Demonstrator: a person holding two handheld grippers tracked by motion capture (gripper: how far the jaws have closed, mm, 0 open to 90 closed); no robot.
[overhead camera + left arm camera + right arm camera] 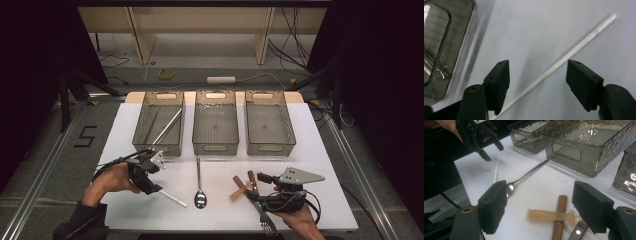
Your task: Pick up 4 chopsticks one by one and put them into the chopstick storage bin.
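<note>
A thin white stick (172, 198) lies on the white table (320, 165) at the front left. My left gripper (153, 189) hangs low over it, open; in the left gripper view the stick (564, 61) runs slantwise between the two pads without touching them. My right gripper (256, 190) is open at the front right, above a small pile of cutlery: a wooden handle (560, 220) crossed by an amber plastic handle (549, 215). A metal spoon (199, 185) lies between the two grippers. The right gripper view also shows the left gripper (489, 151) and the stick (496, 168).
Three smoky clear bins stand in a row at the back: left (160, 147), middle (215, 147), right (269, 147). A metal rod (167, 125) leans in the left one. A fork (265, 220) lies under the right hand near the front edge.
</note>
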